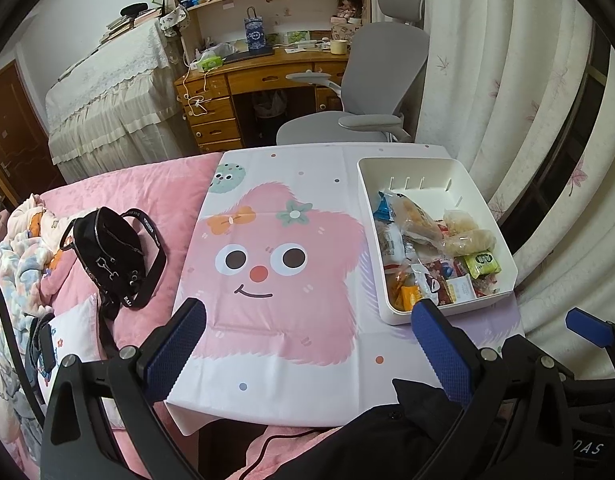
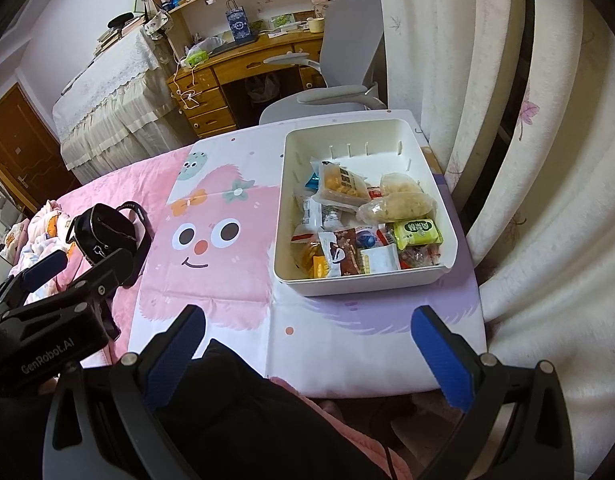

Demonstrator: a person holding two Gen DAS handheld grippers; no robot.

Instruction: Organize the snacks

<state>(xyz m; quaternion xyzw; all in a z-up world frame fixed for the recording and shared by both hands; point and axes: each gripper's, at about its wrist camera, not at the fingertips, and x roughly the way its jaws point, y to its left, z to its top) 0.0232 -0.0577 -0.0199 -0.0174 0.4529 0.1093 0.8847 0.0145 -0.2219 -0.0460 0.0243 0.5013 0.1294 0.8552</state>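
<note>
A white plastic bin (image 1: pixel 503 256) (image 2: pixel 443 200) stands on the right side of a small table with a pink cartoon cloth (image 1: pixel 275 264) (image 2: pixel 211 280). Several snack packets fill it: a green packet (image 1: pixel 482 263) (image 2: pixel 417 233), clear bags of pale puffs (image 1: pixel 467 236) (image 2: pixel 395 205), an orange cracker bag (image 2: pixel 341 186), small red and orange packs. My left gripper (image 1: pixel 307 344) hovers open over the table's near edge, left of the bin. My right gripper (image 2: pixel 307 344) is open too, just before the bin, nothing between its fingers.
A black handbag (image 1: pixel 111 256) (image 2: pixel 103 236) lies on the pink bed left of the table, with crumpled blankets (image 1: pixel 23 248) beyond. A grey office chair (image 1: pixel 371 92) and a wooden desk (image 1: pixel 247 76) stand behind. Curtains (image 1: pixel 507 80) hang close on the right.
</note>
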